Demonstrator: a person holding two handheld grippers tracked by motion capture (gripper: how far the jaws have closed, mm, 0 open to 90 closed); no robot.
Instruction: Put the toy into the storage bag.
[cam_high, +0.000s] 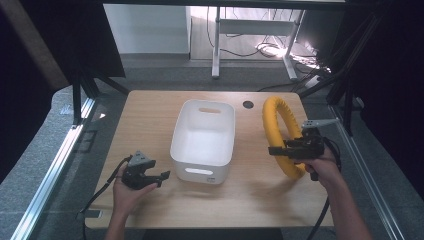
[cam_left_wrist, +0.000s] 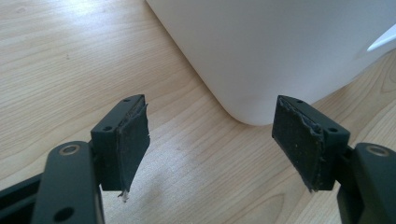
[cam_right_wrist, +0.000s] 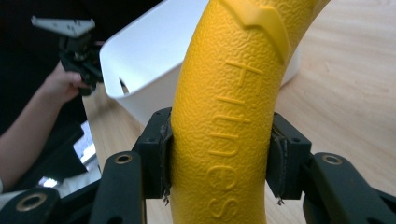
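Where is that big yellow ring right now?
In the high view the yellow ring stands on edge at the table's right side, just right of the white bin, clamped low down between the jaws of the right gripper.

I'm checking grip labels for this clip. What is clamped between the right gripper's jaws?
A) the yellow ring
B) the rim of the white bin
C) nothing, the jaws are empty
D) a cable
A: in the right gripper view both pads of the right gripper press on the textured tube of the yellow ring, while the white bin stands apart to its side on the table.
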